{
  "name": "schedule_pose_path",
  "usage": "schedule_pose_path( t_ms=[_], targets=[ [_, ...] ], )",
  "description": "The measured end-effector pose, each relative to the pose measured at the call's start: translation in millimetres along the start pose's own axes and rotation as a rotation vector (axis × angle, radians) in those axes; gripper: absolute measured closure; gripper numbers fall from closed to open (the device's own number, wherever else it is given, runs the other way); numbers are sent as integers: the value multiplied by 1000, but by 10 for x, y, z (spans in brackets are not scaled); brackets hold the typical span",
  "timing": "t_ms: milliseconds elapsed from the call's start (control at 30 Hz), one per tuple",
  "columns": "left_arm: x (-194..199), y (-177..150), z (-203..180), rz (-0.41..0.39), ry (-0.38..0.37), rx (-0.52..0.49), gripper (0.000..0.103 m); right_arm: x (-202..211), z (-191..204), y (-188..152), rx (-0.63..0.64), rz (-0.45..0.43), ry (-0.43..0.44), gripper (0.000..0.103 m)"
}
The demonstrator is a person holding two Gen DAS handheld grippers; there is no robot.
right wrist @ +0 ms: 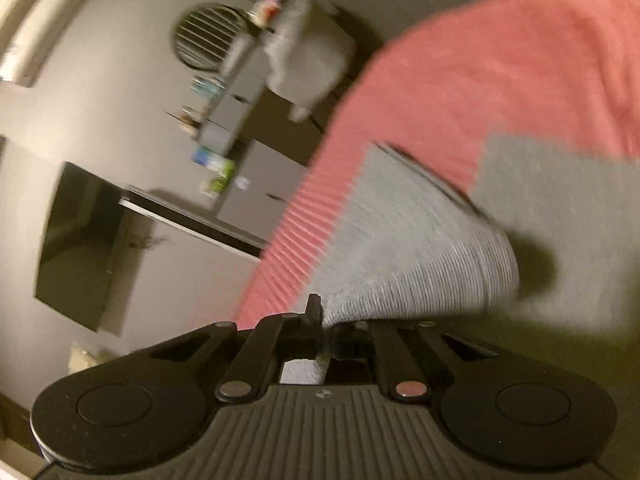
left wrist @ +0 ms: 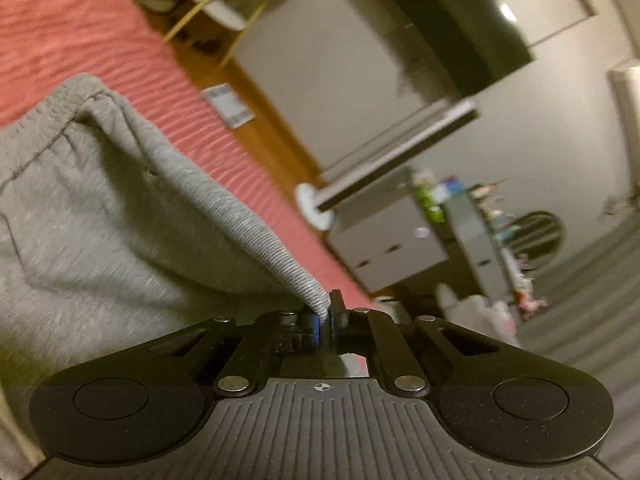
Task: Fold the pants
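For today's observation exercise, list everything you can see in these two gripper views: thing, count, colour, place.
Pants: one, grey, on the bed, ribbed cuffs lifted.
Bedspread: one, pinkish-red, under the pants.
Television: one, black, on the wall.
Drawer unit: one, grey, by the wall.
Floor: wooden, brown, beside the bed.
Left gripper: one, black, shut on a ribbed cuff.
Right gripper: one, black, shut on the other ribbed cuff.

Home bedroom, bed (left wrist: 80, 20), drawers (left wrist: 384, 248), television (right wrist: 80, 240)
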State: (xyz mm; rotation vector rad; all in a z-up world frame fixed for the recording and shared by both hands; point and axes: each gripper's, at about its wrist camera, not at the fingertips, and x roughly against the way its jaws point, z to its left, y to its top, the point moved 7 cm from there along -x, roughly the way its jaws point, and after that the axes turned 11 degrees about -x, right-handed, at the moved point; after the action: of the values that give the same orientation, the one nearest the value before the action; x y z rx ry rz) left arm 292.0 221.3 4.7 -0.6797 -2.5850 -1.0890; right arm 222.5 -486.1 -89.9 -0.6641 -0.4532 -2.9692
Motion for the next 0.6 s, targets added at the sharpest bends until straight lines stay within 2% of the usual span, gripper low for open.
schedule_pose_path(
  t_ms=[100,233,400,600],
  targets=[
    [400,-57,-150,-25,-53,-31,96,308,141,153,23,-13,60,99],
    [851,-330,-229,-37,-62,-72,96,673,156,203,84,-4,62,99],
    [1291,-832,-99,-37,-20,-98,96,990,-45,138,130,1,21,98],
    [1427,-1244,242,15,46,-22,96,1152,-430,28,103,24,-39,98]
  ],
)
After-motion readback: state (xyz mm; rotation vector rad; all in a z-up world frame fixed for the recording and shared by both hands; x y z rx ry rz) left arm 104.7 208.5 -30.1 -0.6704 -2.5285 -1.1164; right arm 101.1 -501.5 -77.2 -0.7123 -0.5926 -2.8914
